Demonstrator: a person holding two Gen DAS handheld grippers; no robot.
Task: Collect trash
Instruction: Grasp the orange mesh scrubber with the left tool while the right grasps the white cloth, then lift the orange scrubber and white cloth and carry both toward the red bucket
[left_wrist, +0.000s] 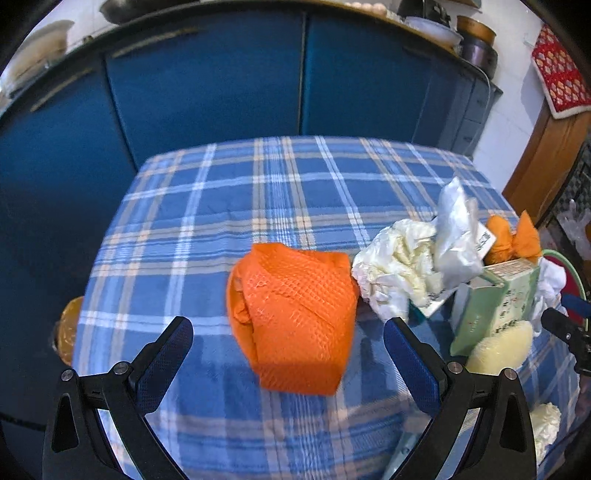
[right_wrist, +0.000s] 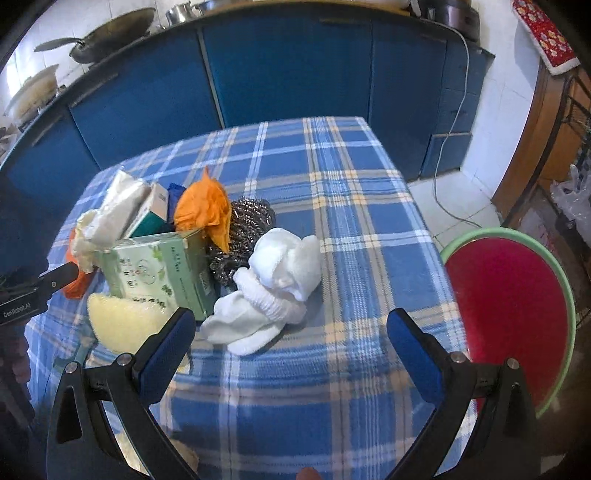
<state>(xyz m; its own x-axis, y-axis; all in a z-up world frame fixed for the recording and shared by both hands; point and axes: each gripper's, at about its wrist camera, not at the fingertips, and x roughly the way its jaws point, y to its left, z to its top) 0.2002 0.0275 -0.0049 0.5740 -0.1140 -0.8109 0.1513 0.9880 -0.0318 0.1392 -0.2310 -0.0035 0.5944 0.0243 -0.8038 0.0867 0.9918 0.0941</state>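
Left gripper is held spread wide, nothing grasped; a folded orange waffle-weave cloth lies between its fingers on the blue plaid tablecloth. Right gripper is likewise released, with a bundled white sock at 12 o'clock, touching a steel-wool scourer and just beside a green cardboard box. A red basin with green rim sits at 3 o'clock.

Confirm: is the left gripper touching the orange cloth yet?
Apart. The left wrist view shows the left gripper open, tablecloth visible between each finger and the orange cloth.
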